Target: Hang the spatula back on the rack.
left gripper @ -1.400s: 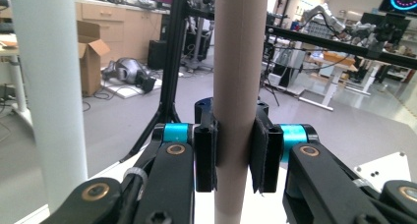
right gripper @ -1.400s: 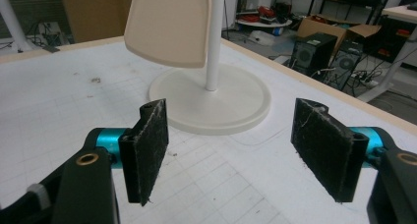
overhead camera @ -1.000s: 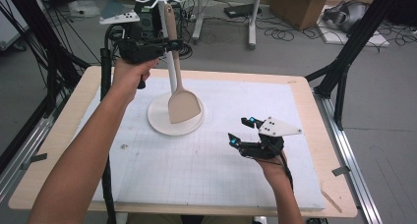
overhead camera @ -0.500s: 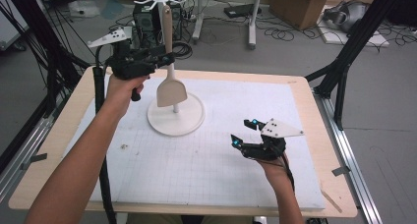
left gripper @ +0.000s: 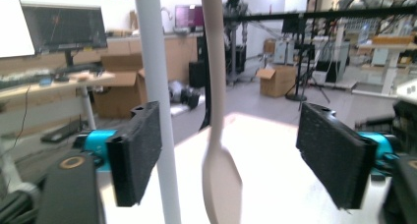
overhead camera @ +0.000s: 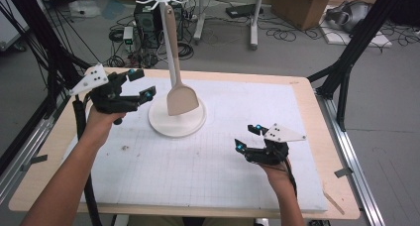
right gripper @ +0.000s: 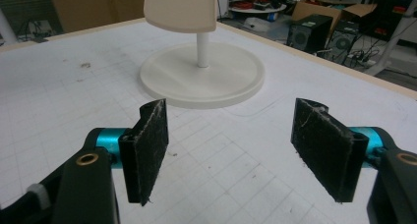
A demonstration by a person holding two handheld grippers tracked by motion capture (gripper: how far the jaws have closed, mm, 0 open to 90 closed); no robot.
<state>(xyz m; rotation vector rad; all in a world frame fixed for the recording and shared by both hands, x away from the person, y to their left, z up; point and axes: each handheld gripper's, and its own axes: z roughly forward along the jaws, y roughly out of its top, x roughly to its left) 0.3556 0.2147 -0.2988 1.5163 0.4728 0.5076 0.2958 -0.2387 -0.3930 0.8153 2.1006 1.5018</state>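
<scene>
- The wooden spatula (overhead camera: 178,87) hangs from a hook at the top of the white utensil stand (overhead camera: 177,121), in the upper middle of the high view; its blade is clear of the round base.
- The left gripper (overhead camera: 141,84), at the left of that view just beside the stand, has its fingers (left gripper: 135,155) spread wide and hold nothing; in its own view the spatula and the stand's pole sit between them, untouched.
- The right gripper (overhead camera: 247,137), lower right on the worktop (overhead camera: 208,181), is wide open and empty too.
- My guess: the hanging looks done, with only the hands to draw away.
</scene>
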